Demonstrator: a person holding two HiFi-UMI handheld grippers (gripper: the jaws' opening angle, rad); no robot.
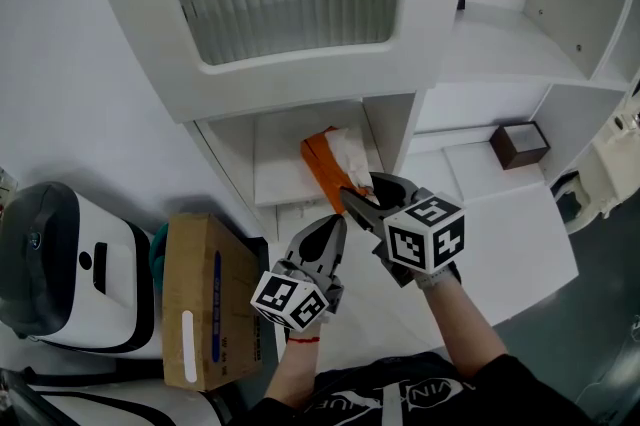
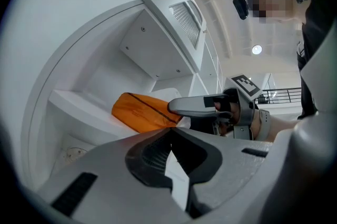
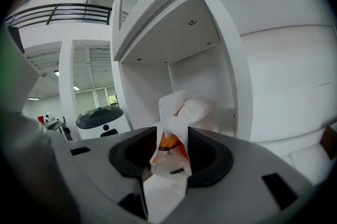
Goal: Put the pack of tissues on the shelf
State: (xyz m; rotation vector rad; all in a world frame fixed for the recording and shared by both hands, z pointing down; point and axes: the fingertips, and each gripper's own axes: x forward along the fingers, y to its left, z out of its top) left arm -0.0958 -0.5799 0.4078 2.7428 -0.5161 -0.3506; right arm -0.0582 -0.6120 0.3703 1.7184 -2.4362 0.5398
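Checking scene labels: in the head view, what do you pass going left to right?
White machine → cardboard box → left gripper → right gripper → small brown box

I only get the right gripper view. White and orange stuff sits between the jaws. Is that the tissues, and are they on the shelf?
Observer: Yes. The head view shows the orange pack of tissues lying on the shelf, inside a low compartment.
Operator: Where is the other gripper?
Observer: The left gripper is just below and left of the right gripper, jaws shut, with nothing in them.
Operator: Is anything next to the shelf?
Observer: A cardboard box stands to its left.
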